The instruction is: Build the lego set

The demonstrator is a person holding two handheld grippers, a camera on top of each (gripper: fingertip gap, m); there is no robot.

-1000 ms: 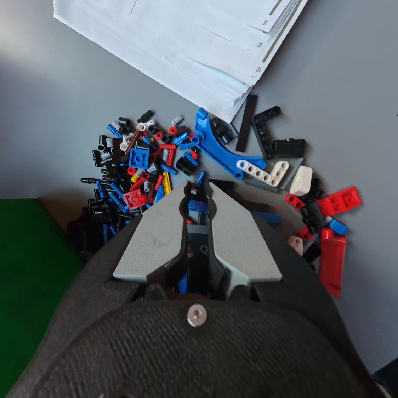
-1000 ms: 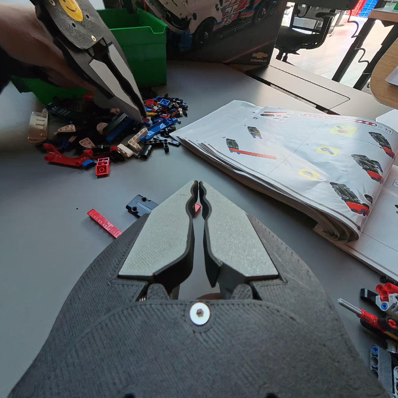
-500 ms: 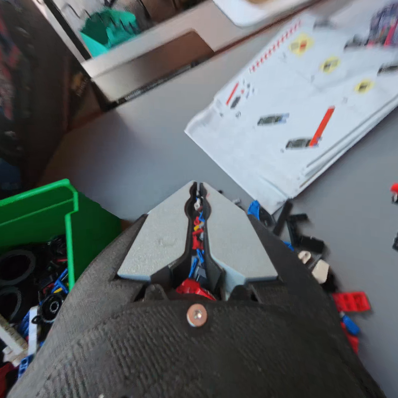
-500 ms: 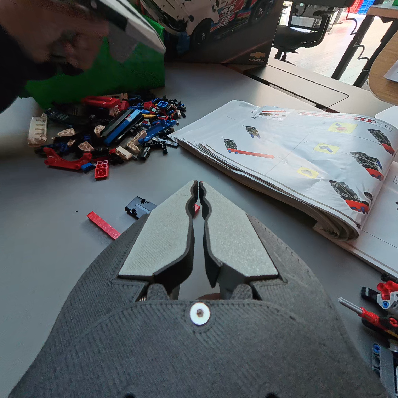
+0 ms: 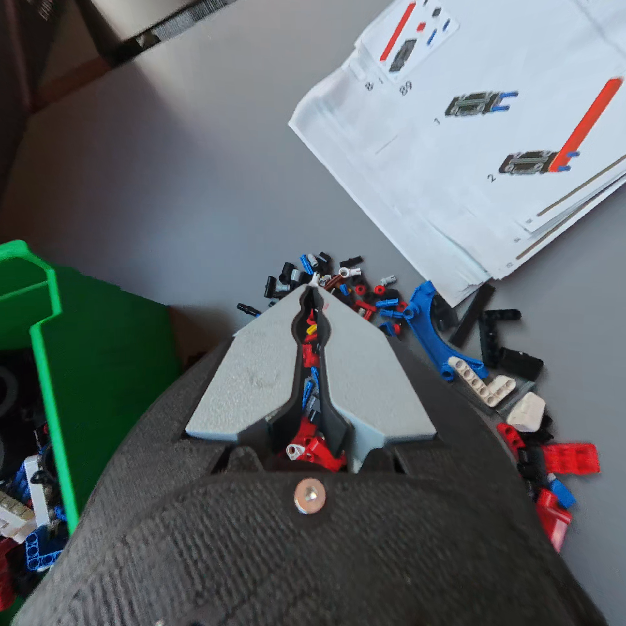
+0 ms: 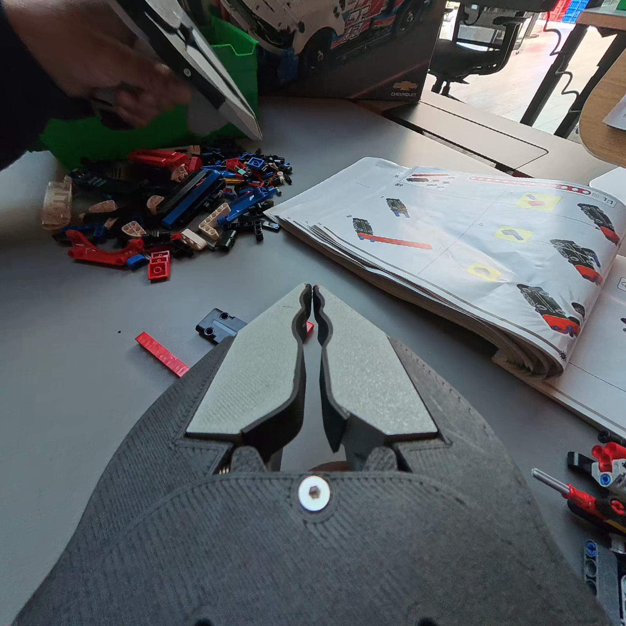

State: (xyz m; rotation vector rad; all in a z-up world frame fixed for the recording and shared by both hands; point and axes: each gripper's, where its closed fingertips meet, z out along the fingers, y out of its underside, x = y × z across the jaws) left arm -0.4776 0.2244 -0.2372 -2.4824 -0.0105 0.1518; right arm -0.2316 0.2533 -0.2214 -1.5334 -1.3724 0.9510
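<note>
Left gripper [image 5: 313, 288] fingertips closed, a small white piece [image 5: 315, 278] at their tip, hovering over the brick pile [image 5: 366, 298]; green bin [image 5: 50, 325] to its left. Right gripper [image 6: 312, 288] closed with nothing in it above the bench [image 6: 84, 372], black brick [image 6: 218, 324] and red strip [image 6: 161, 354] just left.

Grey table [image 6: 338, 142], black office chair [image 6: 474, 44] (sunlit floor).

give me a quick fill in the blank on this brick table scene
1. The bin behind the brick pile is ___ in colour.
2. The instruction booklet lies ___, its pages showing.
3. The flat strip left of the right gripper is ___ in colour.
Missing: green; open; red.
</note>
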